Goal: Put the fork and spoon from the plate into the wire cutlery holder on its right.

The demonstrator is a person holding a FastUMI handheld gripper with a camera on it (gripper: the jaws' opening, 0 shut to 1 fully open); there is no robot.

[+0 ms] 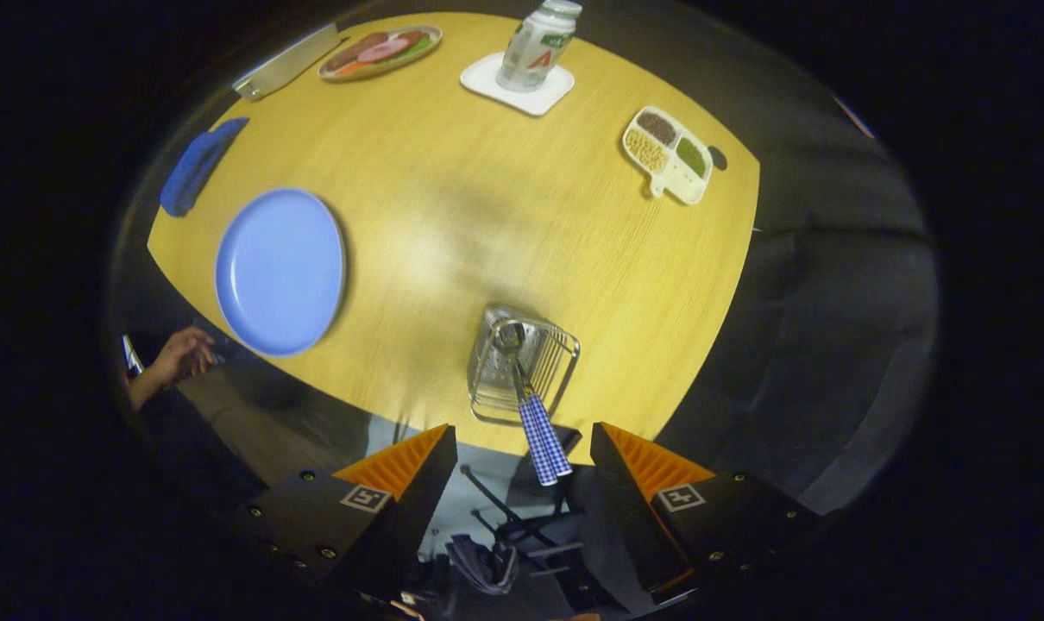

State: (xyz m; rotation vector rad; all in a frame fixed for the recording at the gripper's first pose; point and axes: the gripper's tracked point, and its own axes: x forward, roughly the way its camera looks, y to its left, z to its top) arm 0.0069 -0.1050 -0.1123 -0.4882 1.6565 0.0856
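The wire cutlery holder [522, 366] stands near the table's near edge, just ahead of my fingers. The fork and spoon [535, 423] stand in it together, heads down, their blue-and-white checked handles sticking out toward me and ending between my fingers. My gripper [522, 448] is open, high above the table, and neither finger touches the handles. The blue plate [280, 272] lies bare on the table to the left of the holder.
A person's hand [181, 355] rests beside the table's near left edge. Further off are a blue cloth [198, 164], a plate of food [380, 52], a bottle [539, 43] on a white coaster and a divided snack tray [669, 153]. The wooden table [487, 216] spreads below.
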